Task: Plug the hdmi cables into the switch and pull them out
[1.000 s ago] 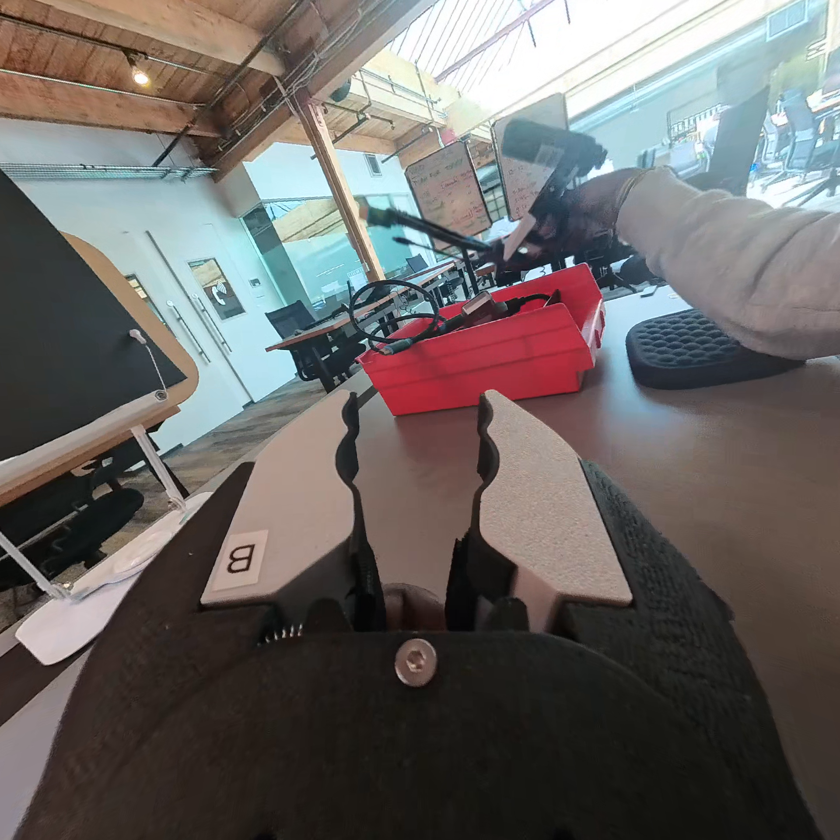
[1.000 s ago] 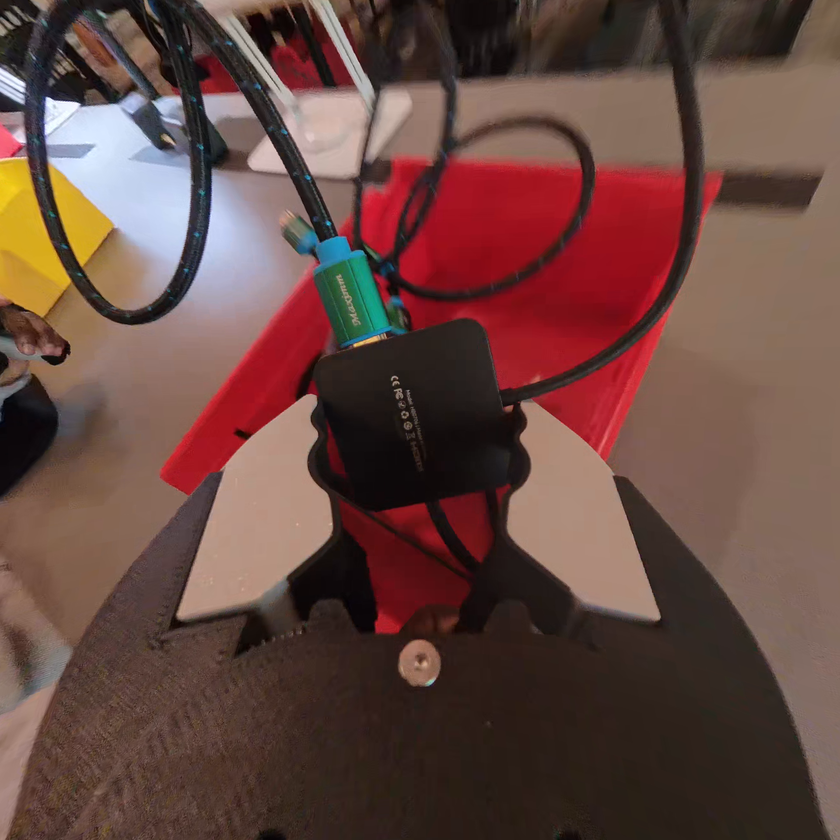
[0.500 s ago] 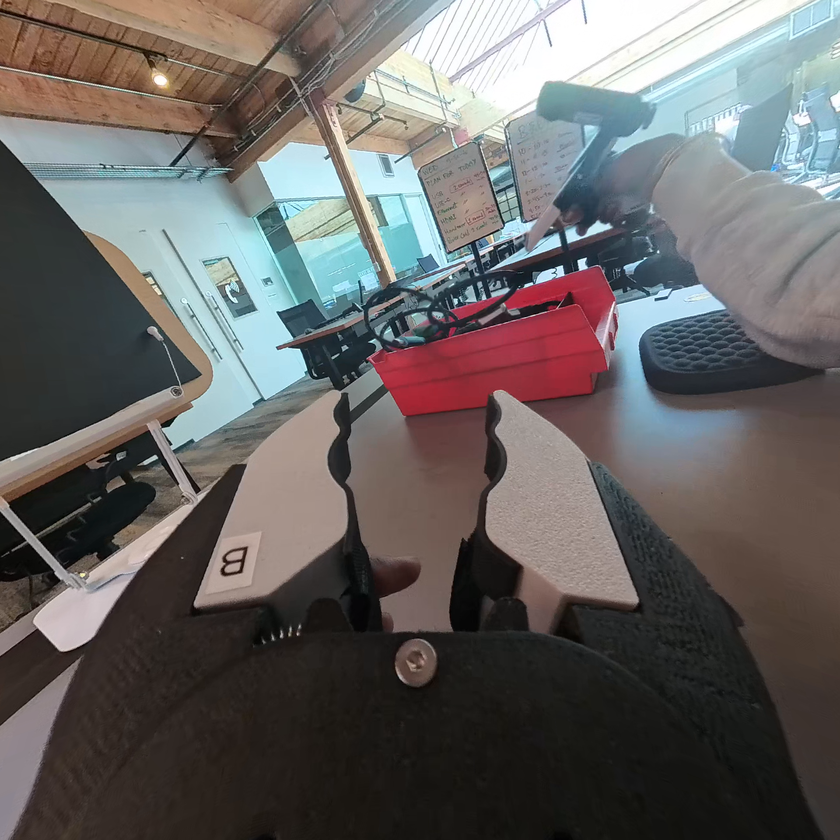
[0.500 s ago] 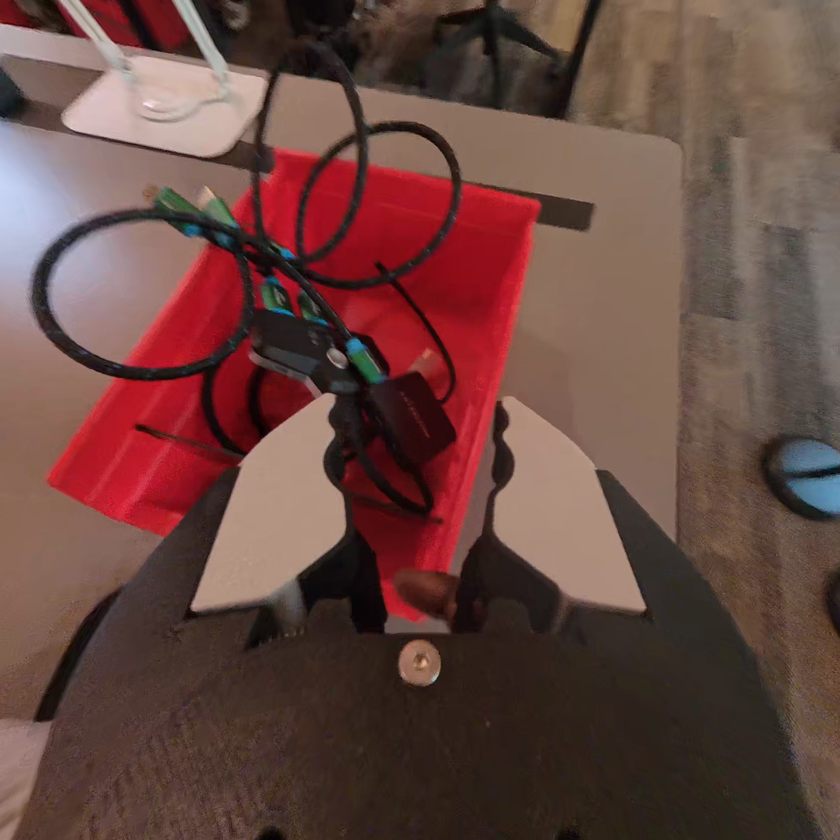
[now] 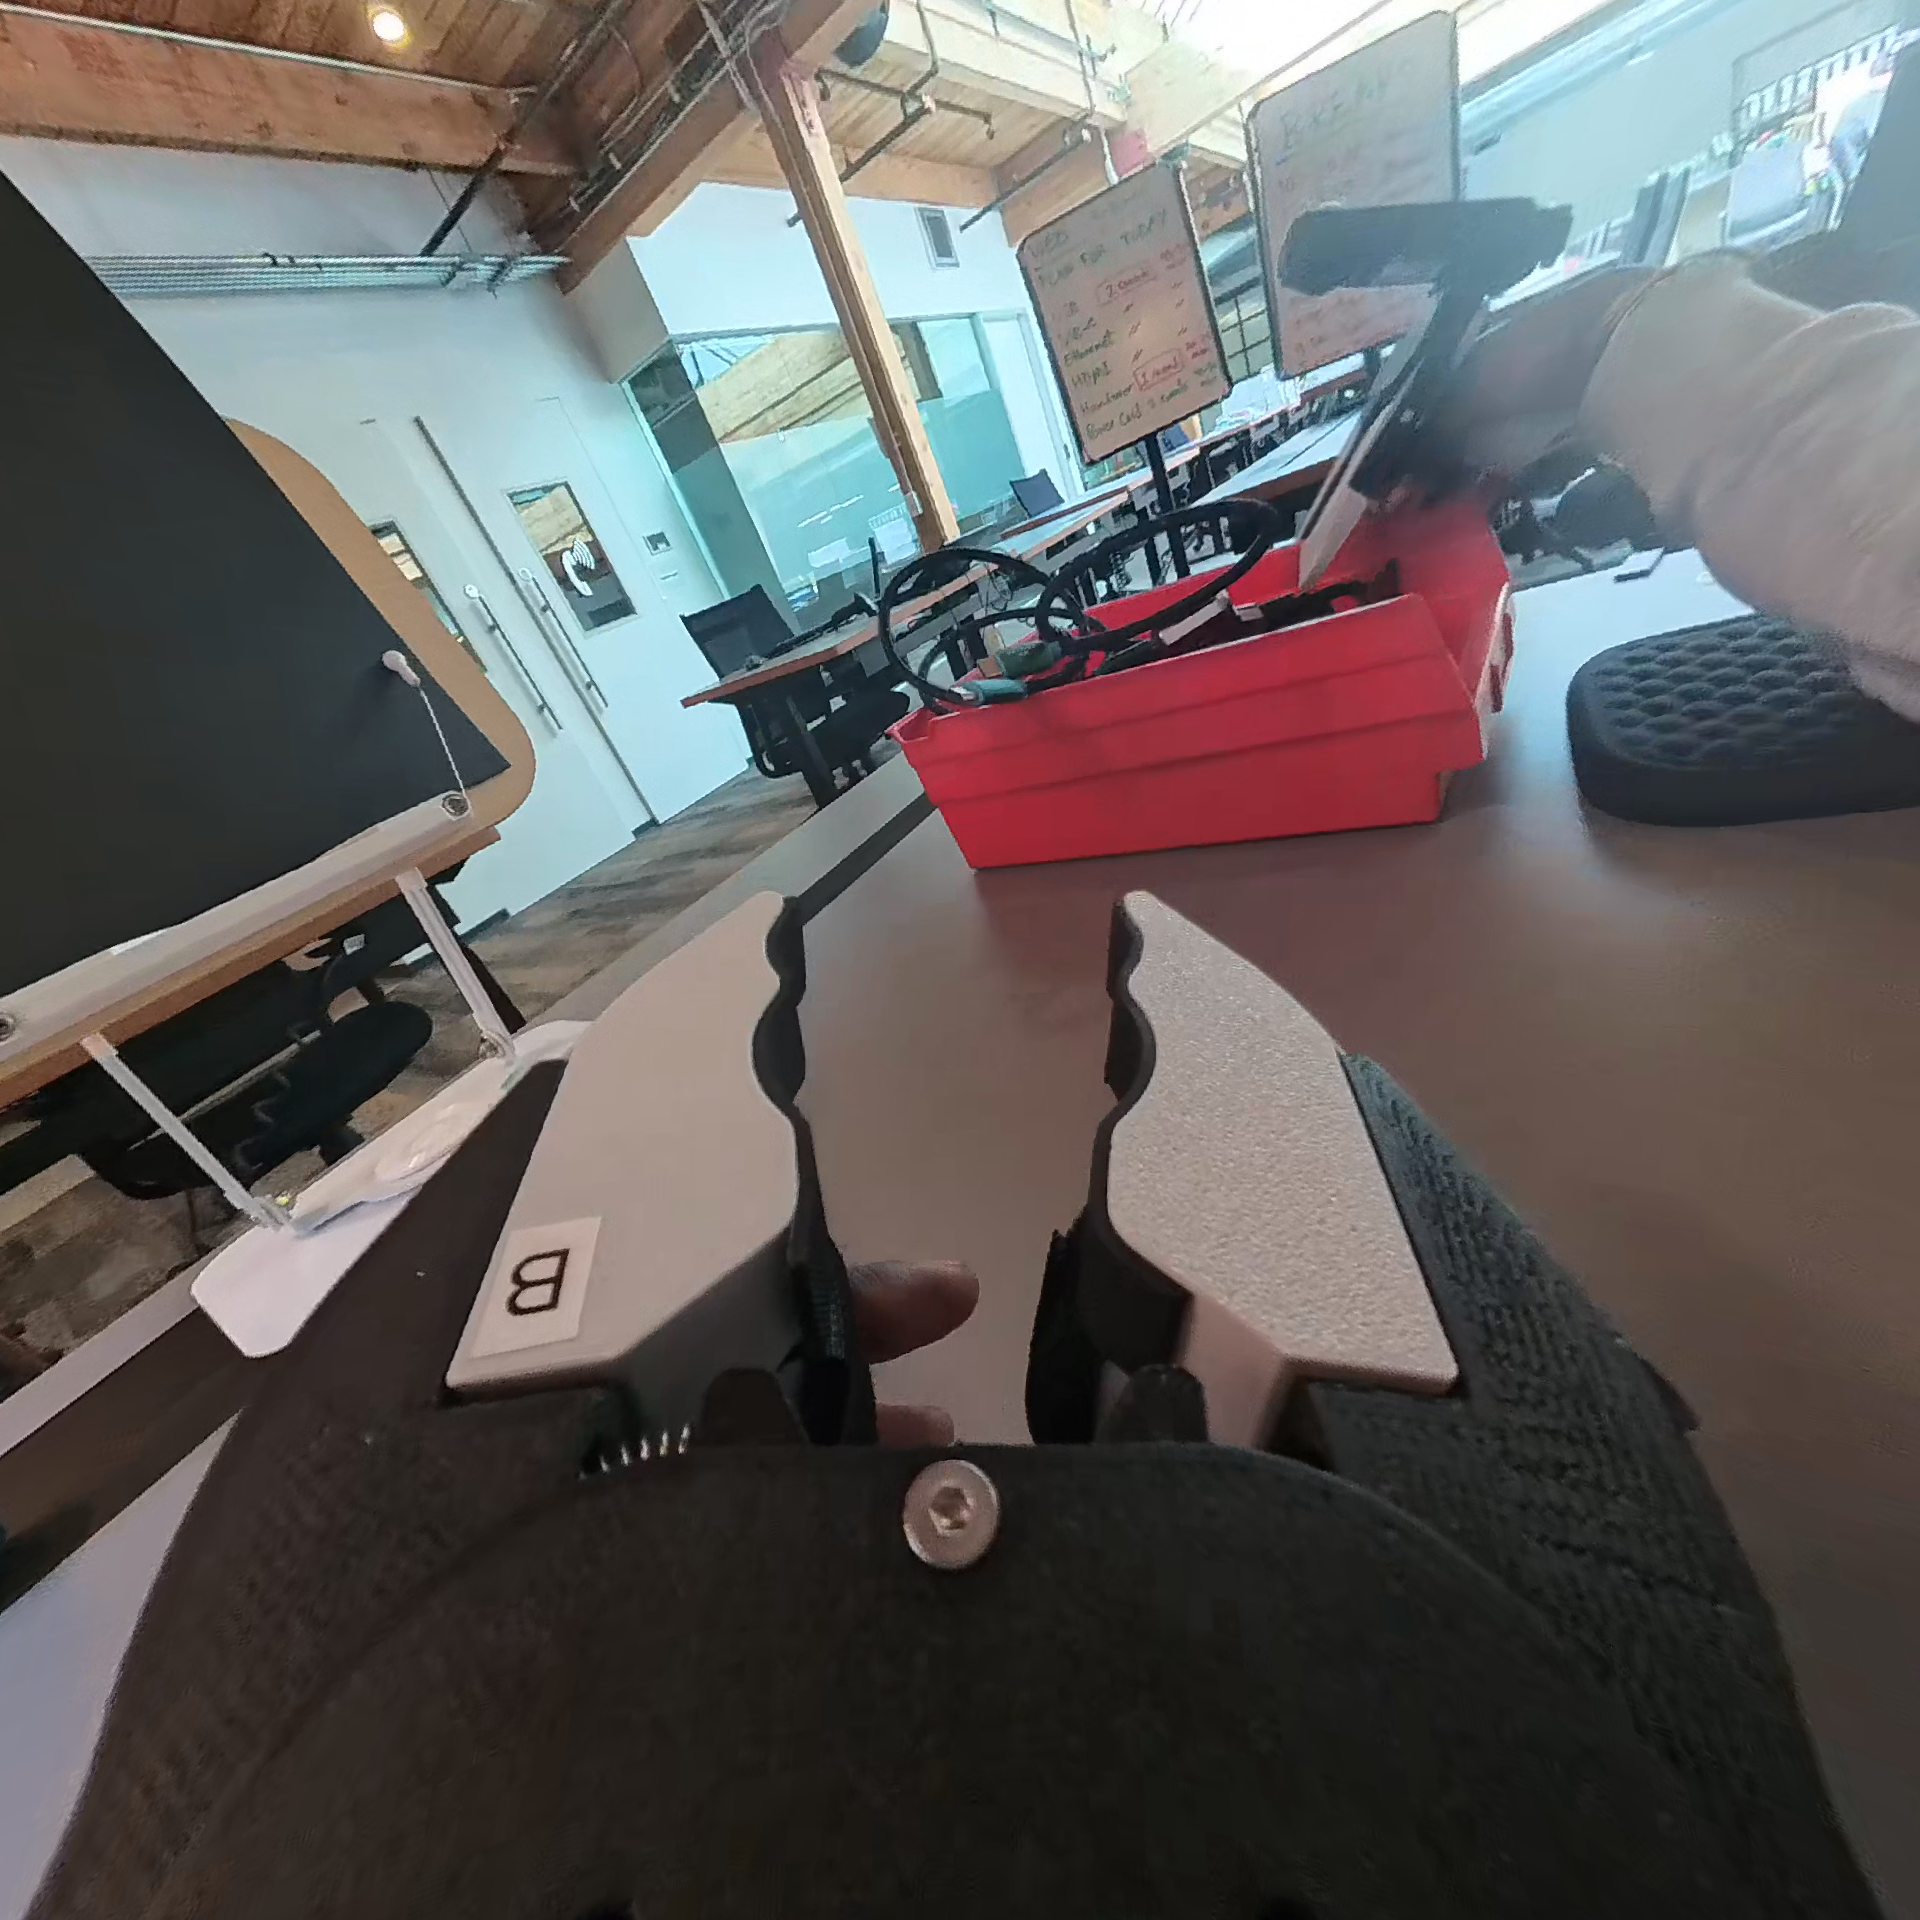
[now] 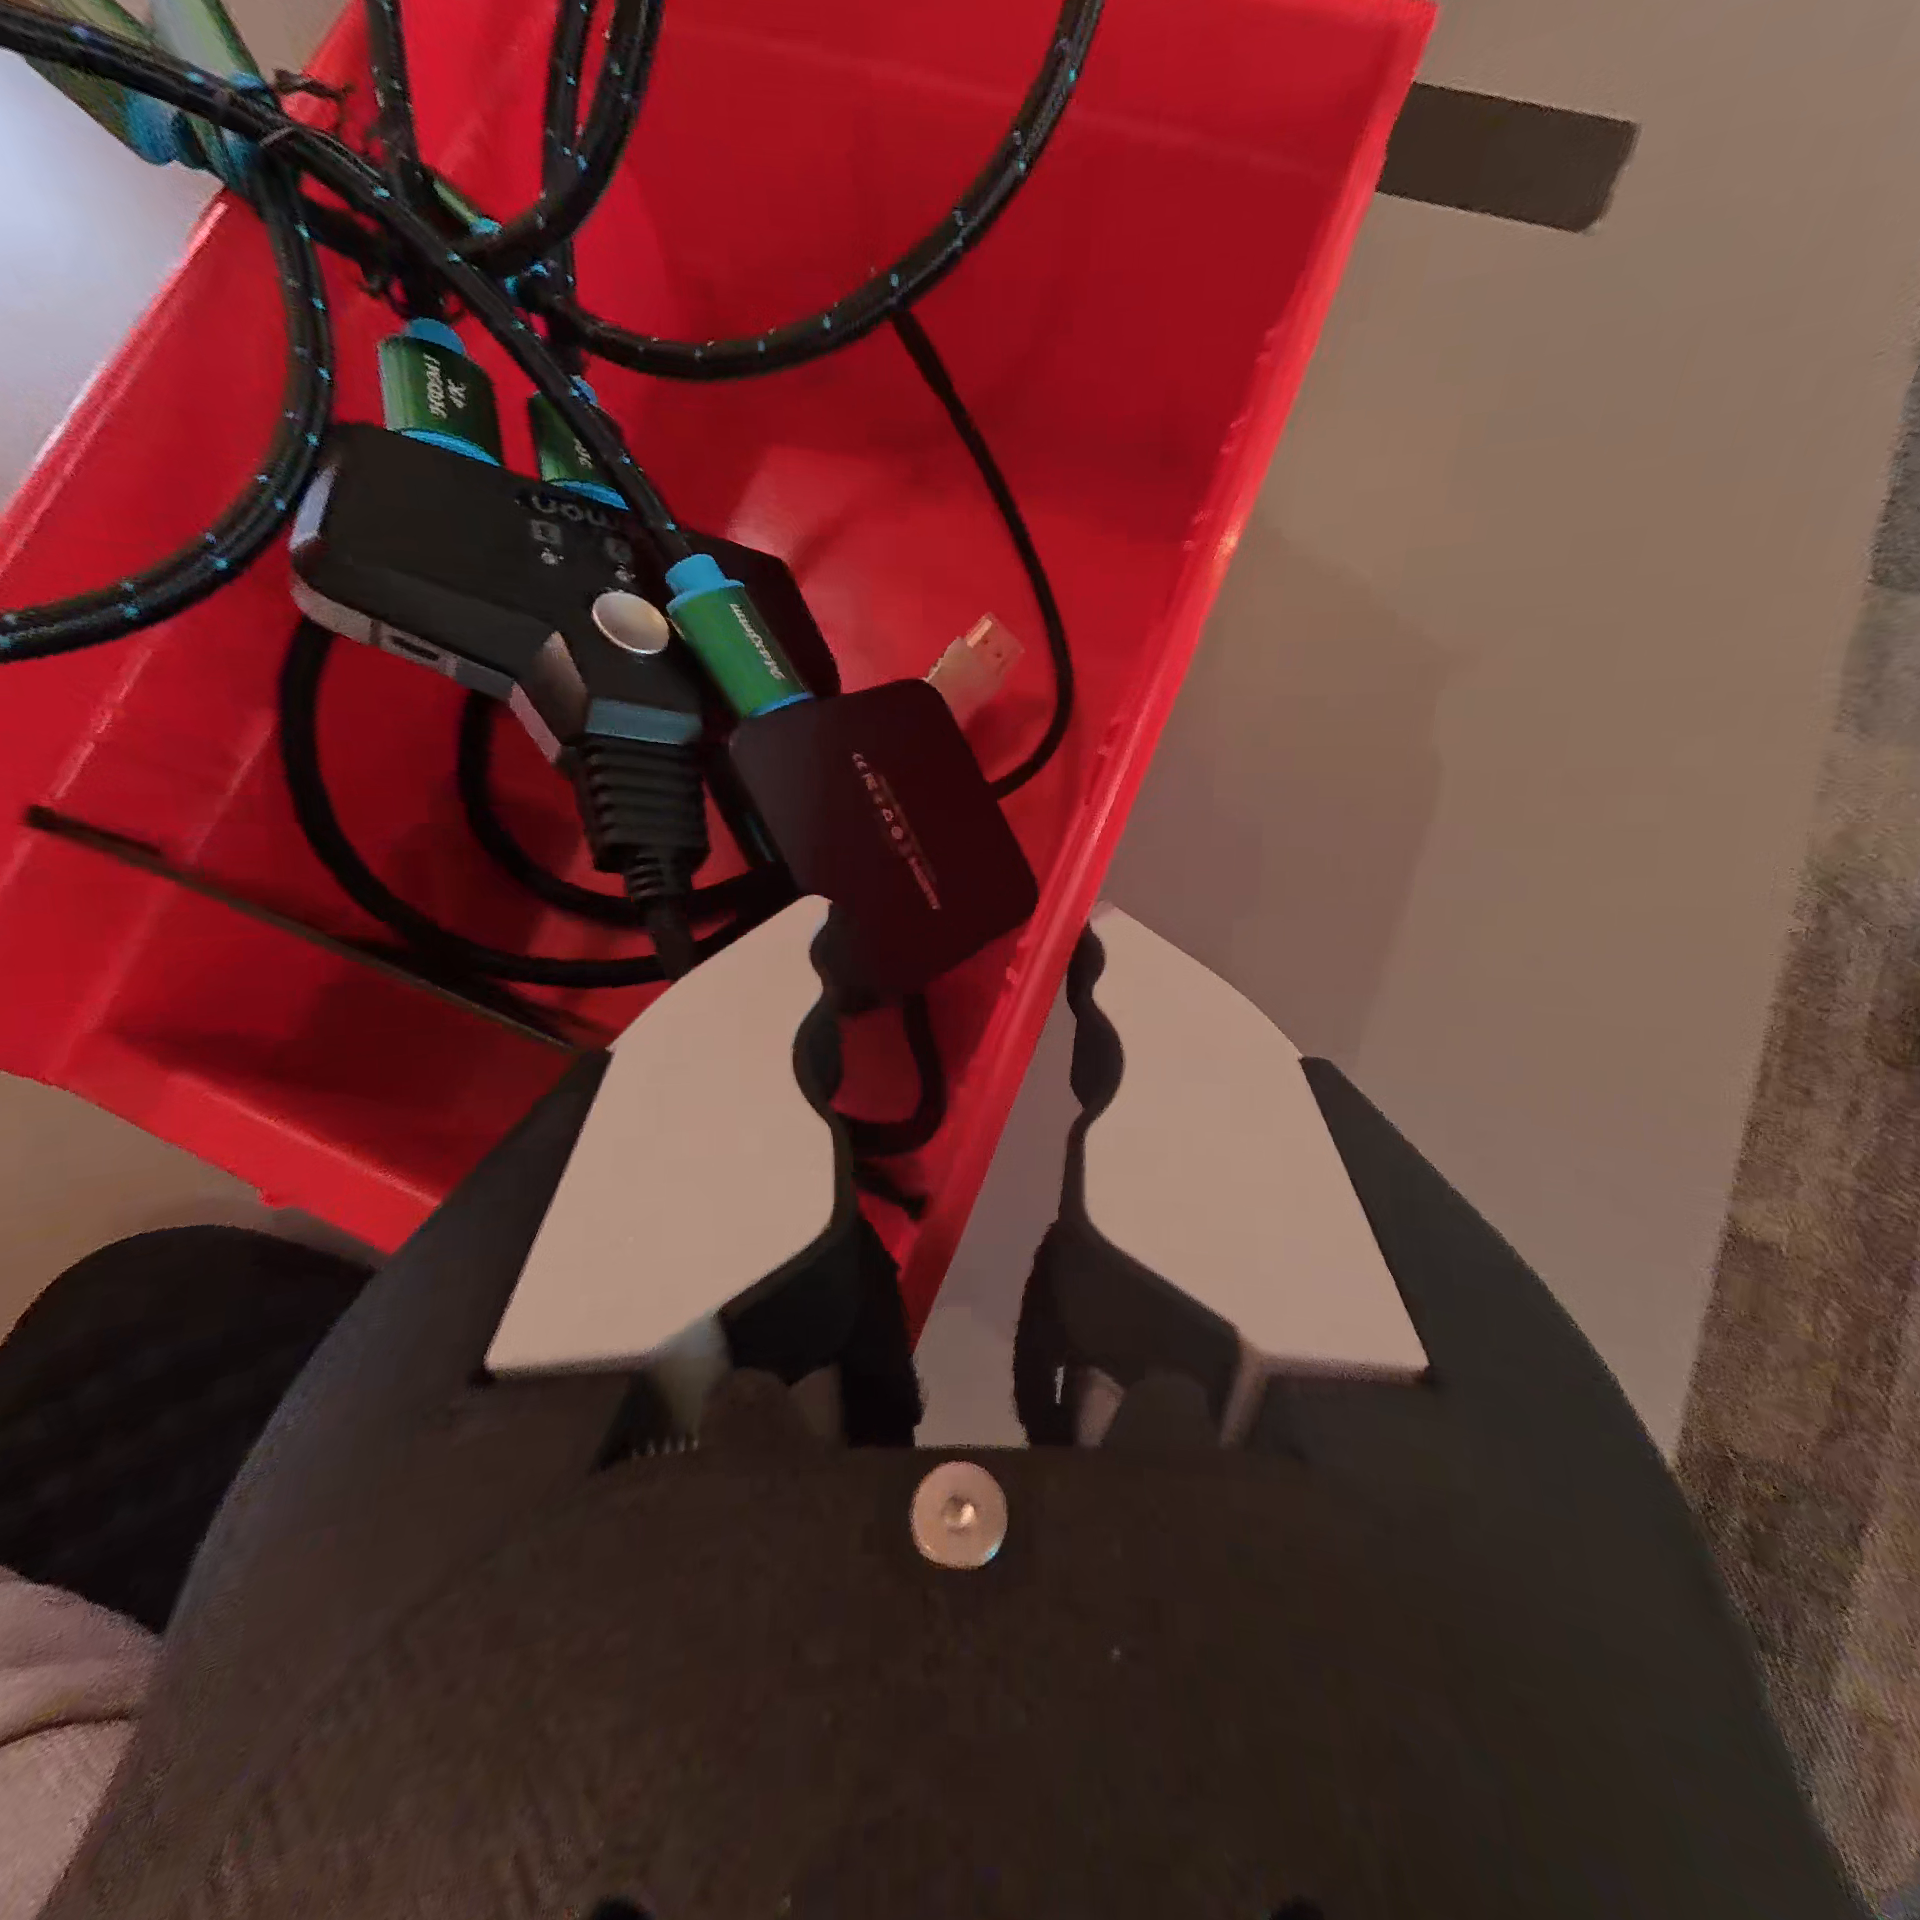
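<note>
Released since a second ago, the HDMI switch [image 6: 883, 821] lies in the red bin [image 6: 1226, 436] below the right gripper [image 6: 951, 956], its jaws now apart and empty, so regrasping comes next.

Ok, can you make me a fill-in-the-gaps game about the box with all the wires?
The cables lie in a ___ bin.
The plugs on the braided cables are ___ with blue ends.
The right gripper, above the bin, holds ___.
The left gripper hovers above the ___ table.

Missing words: red; green; nothing; brown
</note>
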Tool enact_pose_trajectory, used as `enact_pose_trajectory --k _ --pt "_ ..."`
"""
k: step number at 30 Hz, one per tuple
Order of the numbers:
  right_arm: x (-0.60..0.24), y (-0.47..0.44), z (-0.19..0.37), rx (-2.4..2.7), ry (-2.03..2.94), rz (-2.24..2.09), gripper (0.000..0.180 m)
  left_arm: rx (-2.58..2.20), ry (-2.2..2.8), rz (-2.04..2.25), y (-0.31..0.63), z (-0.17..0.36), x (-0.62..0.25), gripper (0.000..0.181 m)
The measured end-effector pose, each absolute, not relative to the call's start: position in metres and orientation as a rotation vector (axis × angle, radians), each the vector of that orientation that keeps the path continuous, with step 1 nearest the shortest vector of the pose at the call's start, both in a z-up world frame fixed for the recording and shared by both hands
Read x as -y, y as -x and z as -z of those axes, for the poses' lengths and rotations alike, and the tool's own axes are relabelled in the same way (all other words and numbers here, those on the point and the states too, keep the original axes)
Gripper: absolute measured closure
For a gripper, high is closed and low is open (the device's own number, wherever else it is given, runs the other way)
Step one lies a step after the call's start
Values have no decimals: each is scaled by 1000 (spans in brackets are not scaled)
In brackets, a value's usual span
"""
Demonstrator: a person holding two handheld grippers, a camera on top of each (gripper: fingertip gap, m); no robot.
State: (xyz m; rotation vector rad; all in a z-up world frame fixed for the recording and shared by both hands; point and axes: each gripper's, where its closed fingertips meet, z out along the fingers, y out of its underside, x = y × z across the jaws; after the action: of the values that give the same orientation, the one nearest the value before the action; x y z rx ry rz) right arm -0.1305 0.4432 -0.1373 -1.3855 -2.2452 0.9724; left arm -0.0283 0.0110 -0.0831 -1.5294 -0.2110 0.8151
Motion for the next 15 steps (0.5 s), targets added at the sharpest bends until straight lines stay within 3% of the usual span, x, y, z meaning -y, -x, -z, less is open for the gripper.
enact_pose_trajectory --k 3,6,15 --pt "-428 134 137 2287 1416 -1082 140 213 1545 -821 30 86 -12 126" --pt "-414 133 138 2364 1486 -1080 164 219 1542 -837 31 85 -10 127" --pt "-341 134 141 2689 1286 -937 159 241 1513 -870 33 79 -4 131"
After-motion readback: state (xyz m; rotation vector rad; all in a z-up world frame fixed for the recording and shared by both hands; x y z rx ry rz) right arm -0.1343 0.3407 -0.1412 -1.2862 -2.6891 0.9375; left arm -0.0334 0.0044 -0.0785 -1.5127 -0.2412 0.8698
